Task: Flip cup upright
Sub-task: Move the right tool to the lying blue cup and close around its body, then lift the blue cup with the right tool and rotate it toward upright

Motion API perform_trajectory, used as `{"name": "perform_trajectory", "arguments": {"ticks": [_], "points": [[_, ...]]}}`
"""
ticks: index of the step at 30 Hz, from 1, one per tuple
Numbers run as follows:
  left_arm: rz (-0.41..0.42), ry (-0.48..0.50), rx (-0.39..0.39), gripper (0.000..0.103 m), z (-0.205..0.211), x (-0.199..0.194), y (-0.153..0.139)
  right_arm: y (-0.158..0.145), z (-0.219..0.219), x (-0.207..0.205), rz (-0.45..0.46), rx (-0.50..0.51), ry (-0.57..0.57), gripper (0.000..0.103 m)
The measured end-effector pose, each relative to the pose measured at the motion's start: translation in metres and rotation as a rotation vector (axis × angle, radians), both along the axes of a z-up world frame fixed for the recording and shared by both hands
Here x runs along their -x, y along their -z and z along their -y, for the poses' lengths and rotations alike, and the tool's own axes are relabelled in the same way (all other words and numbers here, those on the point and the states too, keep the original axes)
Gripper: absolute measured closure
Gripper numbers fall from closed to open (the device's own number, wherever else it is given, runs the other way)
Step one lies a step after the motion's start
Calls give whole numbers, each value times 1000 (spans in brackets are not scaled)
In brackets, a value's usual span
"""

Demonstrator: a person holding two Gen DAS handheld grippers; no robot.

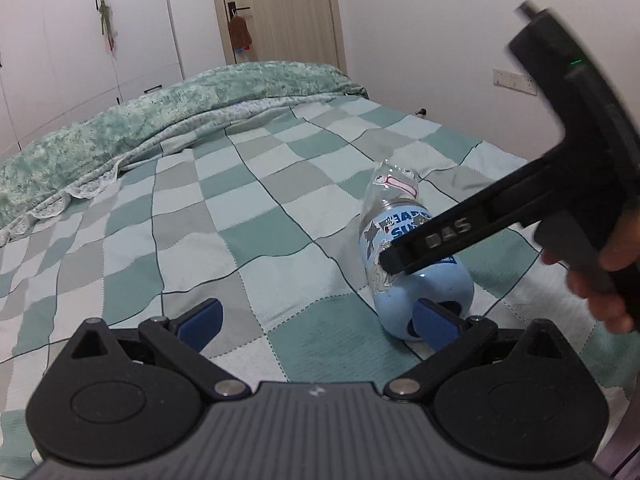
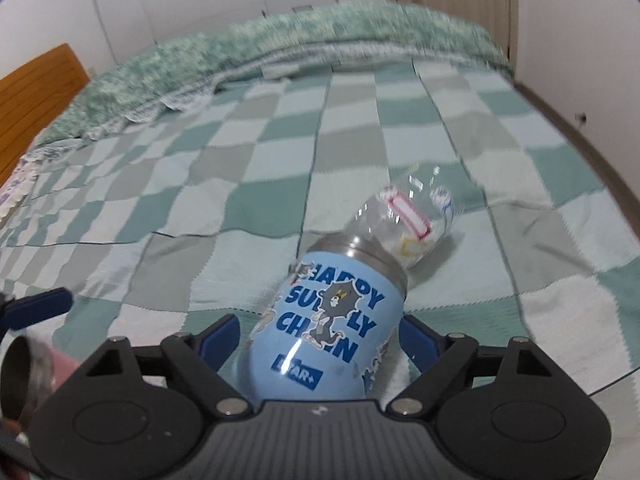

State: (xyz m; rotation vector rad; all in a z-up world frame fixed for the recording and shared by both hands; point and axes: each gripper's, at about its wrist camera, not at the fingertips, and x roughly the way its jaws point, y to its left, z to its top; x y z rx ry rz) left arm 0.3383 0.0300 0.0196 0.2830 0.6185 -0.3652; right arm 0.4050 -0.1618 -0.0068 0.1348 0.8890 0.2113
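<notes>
A light blue cup with cartoon print and a clear lid lies on its side on the checkered bed cover, lid pointing away. My right gripper is open, its blue pads on either side of the cup's body; whether they touch it is unclear. In the left wrist view the cup lies at the right, with the right gripper's black finger across it. My left gripper is open and empty, its right pad close beside the cup's base.
A rumpled green blanket lies along the far side of the bed. A wooden headboard stands at the left. White wardrobes and a door are behind. A wall runs along the bed's right edge.
</notes>
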Motion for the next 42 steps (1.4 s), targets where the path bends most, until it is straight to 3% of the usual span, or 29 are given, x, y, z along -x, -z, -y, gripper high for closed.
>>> {"name": "perform_trajectory", "arguments": {"ticks": [7, 16, 32, 36, 42], "points": [[-13, -8, -25, 0, 4, -6, 4, 24, -6, -25, -98, -32, 21, 8], [-5, -44, -24, 0, 5, 7, -4, 38, -2, -36, -168, -82, -3, 12], [38, -59, 69, 0, 15, 102, -31, -11, 46, 99, 71, -121, -152, 17], [42, -76, 93, 0, 16, 129, -31, -17, 60, 124, 30, -106, -184, 17], [24, -118, 115, 0, 14, 163, -17, -2, 56, 133, -139, -51, -263, 17]]}}
